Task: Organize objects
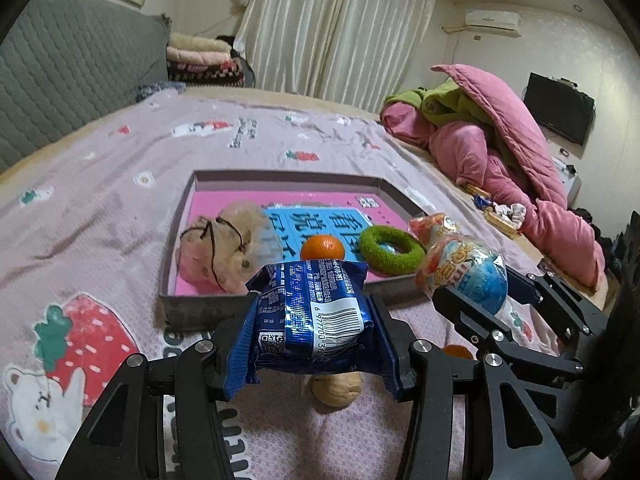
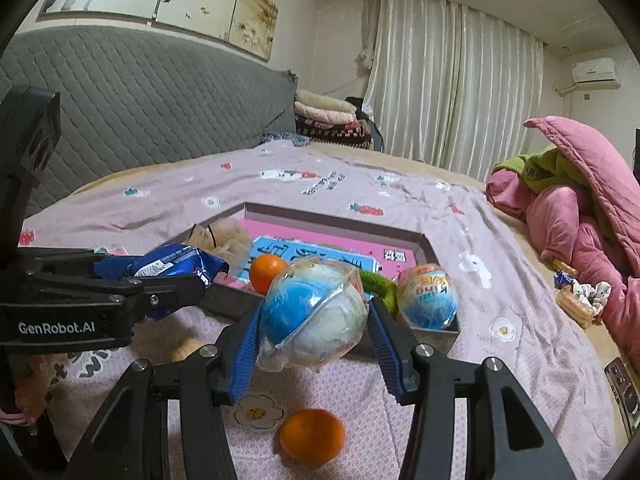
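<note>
Tray position: shallow tray (image 1: pixel 208 308) lay on the bed (image 1: pixel 100 184), straight ahead of both claws and below them, its near wall just past their tips.
Left claw: left claw (image 1: pixel 310 332) was clamped on a blue snack packet (image 1: pixel 308 312), pads pressing its two sides, the packet held above the bed and just short of the tray's near wall.
Packet axis: the packet's long side ran from the claw toward the tray, its crimped end pointing ahead.
Right claw: right claw (image 2: pixel 314 334) was clamped on a wrapped blue-and-white ball (image 2: pixel 312 316), level with the tray's near right corner.
Nearer hand: hard to judge; both seemed about equally close to the tray, left toward the middle of the near wall, right toward the right corner.
Tray contents: net pouch (image 1: pixel 218 252) at the left, tangerine (image 1: pixel 322 248) near the front wall, green ring (image 1: pixel 390 250) to its right, a second wrapped ball (image 2: pixel 428 298) in the near right corner.
Left on the bed: another tangerine (image 2: pixel 312 434) under the right claw, a walnut (image 1: pixel 336 390) under the left.
Next move, as judged: carry each load forward over the wall, then release.
</note>
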A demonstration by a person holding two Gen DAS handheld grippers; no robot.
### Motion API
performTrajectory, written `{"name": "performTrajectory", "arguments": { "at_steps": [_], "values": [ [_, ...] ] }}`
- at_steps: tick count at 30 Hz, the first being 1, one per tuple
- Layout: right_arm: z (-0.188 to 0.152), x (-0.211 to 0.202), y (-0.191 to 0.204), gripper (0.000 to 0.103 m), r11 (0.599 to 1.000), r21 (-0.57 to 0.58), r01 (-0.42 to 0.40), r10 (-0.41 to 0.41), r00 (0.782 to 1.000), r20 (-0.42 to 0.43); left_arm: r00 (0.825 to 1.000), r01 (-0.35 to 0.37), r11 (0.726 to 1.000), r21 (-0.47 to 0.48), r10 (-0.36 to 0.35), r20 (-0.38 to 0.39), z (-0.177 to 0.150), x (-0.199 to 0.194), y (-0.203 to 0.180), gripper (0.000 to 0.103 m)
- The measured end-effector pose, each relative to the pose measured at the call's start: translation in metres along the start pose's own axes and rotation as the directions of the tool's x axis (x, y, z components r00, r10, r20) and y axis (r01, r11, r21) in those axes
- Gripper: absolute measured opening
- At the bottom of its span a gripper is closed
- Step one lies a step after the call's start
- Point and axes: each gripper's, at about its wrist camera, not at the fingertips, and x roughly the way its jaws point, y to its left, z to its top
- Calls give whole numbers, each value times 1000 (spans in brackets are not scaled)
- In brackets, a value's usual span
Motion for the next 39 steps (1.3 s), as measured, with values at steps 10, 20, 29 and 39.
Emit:
{"name": "performTrajectory", "arguments": {
  "at_steps": [10, 20, 29, 39],
  "values": [
    [6, -6, -3, 52, 1000, 5, 13, -13, 999, 34, 997, -54, 998, -9, 55, 57, 10, -6, 9, 54],
    [13, -5, -8, 52, 1000, 8, 14, -14, 998, 55, 990, -96, 995, -12, 97, 106, 15, -11, 11, 54],
    [25, 6, -18, 52, 1000, 19, 17, -19, 997, 72, 987, -116, 993, -17, 118, 108, 23, 1, 18, 54],
    [38, 16, -18, 52, 1000, 16, 11, -13, 996, 90, 982, -144, 989, -33, 147, 120, 33, 8, 25, 54]
  ]
}}
